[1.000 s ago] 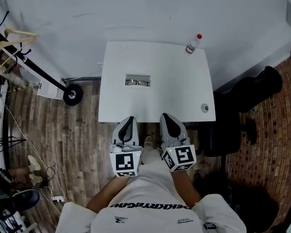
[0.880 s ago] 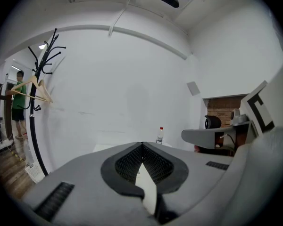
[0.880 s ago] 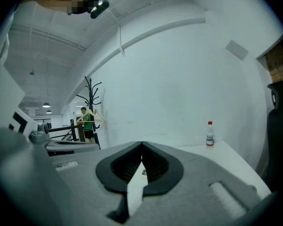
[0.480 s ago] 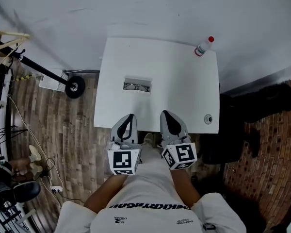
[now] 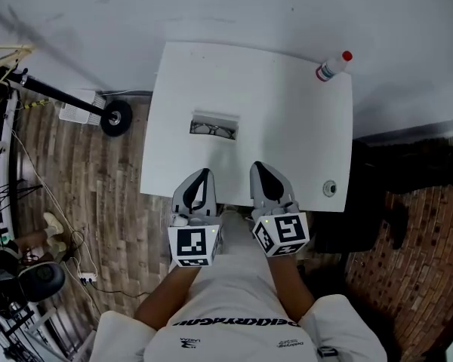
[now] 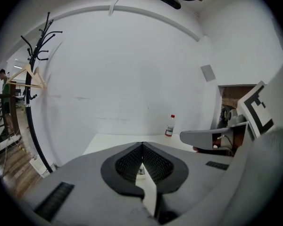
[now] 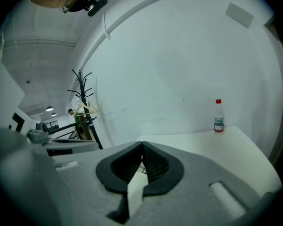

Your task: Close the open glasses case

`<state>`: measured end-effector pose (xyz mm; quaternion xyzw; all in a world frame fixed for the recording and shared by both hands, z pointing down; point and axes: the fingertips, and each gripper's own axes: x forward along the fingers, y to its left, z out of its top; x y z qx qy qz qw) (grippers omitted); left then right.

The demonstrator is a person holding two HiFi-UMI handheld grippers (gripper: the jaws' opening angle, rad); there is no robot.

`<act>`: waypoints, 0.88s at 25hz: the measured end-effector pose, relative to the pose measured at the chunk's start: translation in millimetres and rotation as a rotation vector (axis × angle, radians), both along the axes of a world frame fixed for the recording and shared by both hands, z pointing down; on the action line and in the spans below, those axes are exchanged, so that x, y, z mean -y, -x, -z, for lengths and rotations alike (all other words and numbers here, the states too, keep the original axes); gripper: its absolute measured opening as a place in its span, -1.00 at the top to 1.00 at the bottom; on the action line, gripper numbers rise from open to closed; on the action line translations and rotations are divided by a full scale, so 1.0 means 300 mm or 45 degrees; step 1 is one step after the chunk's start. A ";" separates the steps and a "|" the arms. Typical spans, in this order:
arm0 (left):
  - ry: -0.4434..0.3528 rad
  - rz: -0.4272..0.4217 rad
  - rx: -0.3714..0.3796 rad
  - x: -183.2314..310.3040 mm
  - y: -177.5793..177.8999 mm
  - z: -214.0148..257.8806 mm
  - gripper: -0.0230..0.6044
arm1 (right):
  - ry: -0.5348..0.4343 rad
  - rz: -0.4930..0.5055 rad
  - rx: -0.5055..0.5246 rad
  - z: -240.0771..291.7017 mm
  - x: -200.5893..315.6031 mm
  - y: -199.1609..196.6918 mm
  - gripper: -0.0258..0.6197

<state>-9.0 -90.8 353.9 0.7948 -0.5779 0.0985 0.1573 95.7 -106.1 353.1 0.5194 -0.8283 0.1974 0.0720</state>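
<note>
Poised over the near edge of the table [image 5: 287, 111]: left gripper [image 5: 204, 176] and right gripper [image 5: 259, 170], 2 empty, jaws pressed together. Farther in, well apart: open glasses case [image 5: 214, 127].

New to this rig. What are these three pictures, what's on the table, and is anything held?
No robot arm: a person holds a two-fingered gripper in each hand. The head view looks down from the person's head onto the left gripper and right gripper at the near edge of a white table. The other two views come from a camera on each gripper, looking along its fingers. On the table: the open glasses case, a bottle at the far right corner, a small round thing near the right edge. Both grippers are shut on nothing; the case is untouched.
</note>
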 end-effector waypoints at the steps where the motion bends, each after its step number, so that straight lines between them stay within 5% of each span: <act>1: 0.008 -0.002 -0.002 0.014 0.005 -0.018 0.94 | 0.009 -0.002 -0.001 -0.014 0.014 0.003 0.94; 22: 0.089 -0.075 -0.073 0.240 -0.008 -0.245 0.94 | 0.105 -0.119 -0.063 -0.302 0.238 0.025 0.91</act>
